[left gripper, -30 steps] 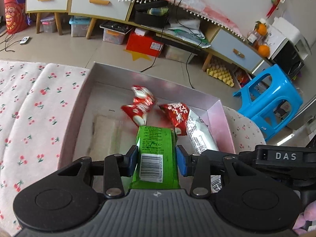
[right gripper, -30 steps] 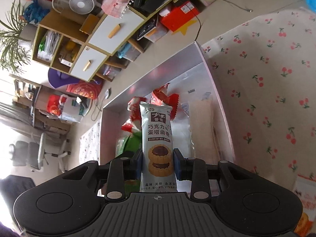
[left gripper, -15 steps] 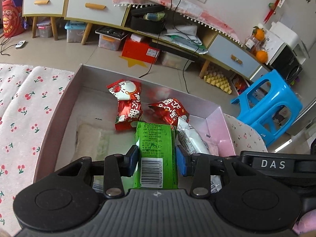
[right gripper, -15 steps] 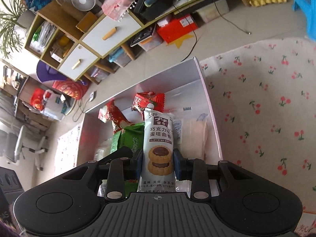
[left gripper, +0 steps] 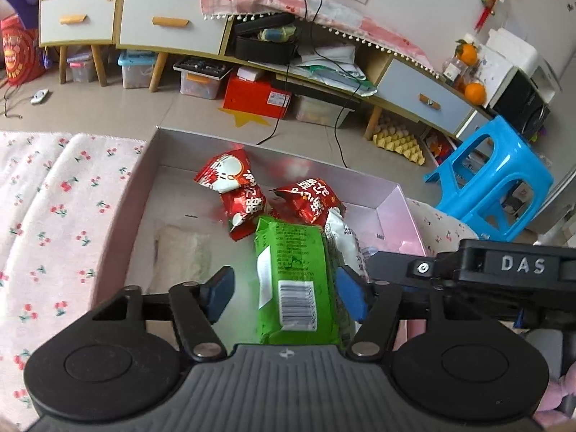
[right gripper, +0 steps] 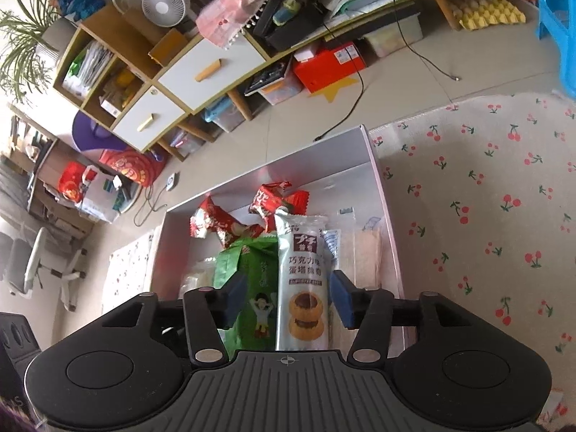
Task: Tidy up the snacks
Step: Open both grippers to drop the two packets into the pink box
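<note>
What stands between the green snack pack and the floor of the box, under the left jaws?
Nothing visible does. The green snack pack already lies in the pink box, beside the grey cookie pack. The left gripper jaws have just been opening, pads clear of it.

- Left wrist view: mounted behind the fingers [left gripper: 219,293], angled steeply down, close over the pink box [left gripper: 118,216].
- Right wrist view: same steep, close look from the box's [right gripper: 376,180] other side.
- Shared: box, green packet [left gripper: 295,273] [right gripper: 252,273], low cabinet [left gripper: 169,28] [right gripper: 212,68] beyond.

Snack packets [left gripper: 295,270] inside box [left gripper: 126,194]
</note>
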`<state>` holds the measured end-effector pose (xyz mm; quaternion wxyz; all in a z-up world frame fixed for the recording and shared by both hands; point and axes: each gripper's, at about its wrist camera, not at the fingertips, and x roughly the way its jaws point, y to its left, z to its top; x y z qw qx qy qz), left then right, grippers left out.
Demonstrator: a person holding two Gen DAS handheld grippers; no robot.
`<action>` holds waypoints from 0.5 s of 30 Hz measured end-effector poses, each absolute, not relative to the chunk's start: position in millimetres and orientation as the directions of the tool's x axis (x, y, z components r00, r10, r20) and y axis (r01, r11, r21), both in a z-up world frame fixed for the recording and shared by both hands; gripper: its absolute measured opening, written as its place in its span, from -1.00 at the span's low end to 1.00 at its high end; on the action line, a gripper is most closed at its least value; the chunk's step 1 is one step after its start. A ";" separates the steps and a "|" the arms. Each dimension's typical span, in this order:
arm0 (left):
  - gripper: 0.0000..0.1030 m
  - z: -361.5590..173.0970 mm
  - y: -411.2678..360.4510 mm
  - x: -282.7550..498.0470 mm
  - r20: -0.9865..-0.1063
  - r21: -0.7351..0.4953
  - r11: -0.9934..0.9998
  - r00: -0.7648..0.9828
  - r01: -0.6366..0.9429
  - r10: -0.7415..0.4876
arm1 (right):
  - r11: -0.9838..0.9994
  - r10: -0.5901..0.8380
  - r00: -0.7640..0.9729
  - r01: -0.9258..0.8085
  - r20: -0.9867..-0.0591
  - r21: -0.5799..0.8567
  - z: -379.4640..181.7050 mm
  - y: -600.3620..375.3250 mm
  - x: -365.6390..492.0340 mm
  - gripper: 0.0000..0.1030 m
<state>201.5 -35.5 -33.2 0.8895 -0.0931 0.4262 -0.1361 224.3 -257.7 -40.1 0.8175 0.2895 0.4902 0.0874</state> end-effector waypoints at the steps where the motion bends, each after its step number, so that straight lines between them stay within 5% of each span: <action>1: 0.32 -31.0 -34.7 199.6 -0.735 -0.267 0.948 0.601 0.171 -0.315 | 0.820 0.428 0.501 0.134 -0.752 0.556 -36.5 -256.7 222.2 0.11; 15: 0.90 -4.1 -21.5 156.1 -0.728 -0.165 0.966 0.636 0.199 -0.255 | 0.890 0.370 0.527 0.034 -0.765 0.454 16.4 -229.7 175.6 0.59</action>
